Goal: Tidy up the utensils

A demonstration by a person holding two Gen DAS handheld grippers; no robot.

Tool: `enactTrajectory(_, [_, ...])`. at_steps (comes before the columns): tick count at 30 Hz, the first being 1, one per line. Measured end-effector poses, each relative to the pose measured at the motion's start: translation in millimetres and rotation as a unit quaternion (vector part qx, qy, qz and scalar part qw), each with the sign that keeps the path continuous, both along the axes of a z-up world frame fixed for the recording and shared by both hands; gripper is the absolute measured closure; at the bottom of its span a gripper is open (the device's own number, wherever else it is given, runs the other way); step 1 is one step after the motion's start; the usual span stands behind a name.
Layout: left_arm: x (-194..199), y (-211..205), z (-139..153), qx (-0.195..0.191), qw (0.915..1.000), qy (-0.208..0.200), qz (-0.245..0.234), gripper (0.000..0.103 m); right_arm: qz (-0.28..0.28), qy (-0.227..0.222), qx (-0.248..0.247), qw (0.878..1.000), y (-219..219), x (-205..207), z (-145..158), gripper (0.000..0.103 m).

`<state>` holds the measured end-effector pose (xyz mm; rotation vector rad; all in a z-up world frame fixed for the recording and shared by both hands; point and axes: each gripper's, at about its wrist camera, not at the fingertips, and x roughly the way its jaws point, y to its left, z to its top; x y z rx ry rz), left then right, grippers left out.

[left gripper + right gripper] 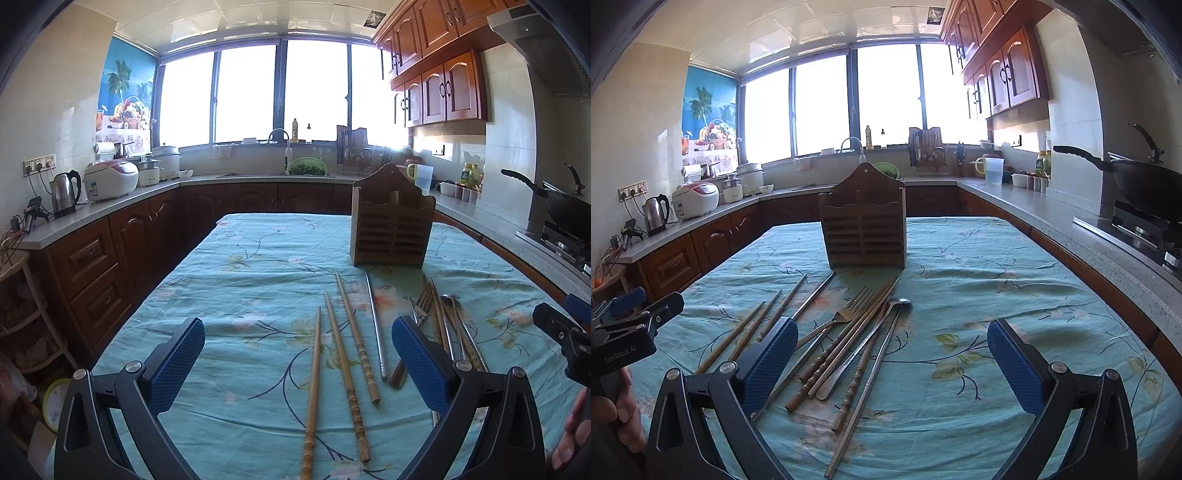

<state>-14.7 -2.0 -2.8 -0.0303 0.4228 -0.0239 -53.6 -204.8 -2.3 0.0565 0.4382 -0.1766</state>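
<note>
Basically the mixed pile (857, 347) of chopsticks, fork (851, 308) and spoon is crossed and overlapping on the desk (997, 280), so a pinch there likely drags neighbours or slips on thin metal. It lies just ahead-left of the right claw (892, 363); three wooden chopsticks (341, 354) sit between the left claw's (297, 363) jaws. Both claws wide, empty; wooden holder (864, 230) stands beyond.

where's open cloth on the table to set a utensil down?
Free: cloth right of the pile, ahead of the right gripper; cloth left of the three wooden chopsticks, by the table edge. Crowded: the fork, spoon and chopstick pile in front of the wooden holder.
</note>
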Motion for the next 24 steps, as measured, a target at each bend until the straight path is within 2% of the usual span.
enactTrajectory(24, [-0.4, 1.1, -1.9, -0.001, 1.0, -0.003, 0.002, 0.001, 0.012, -0.009, 0.003, 1.0, 2.5, -1.5, 3.7, 0.0])
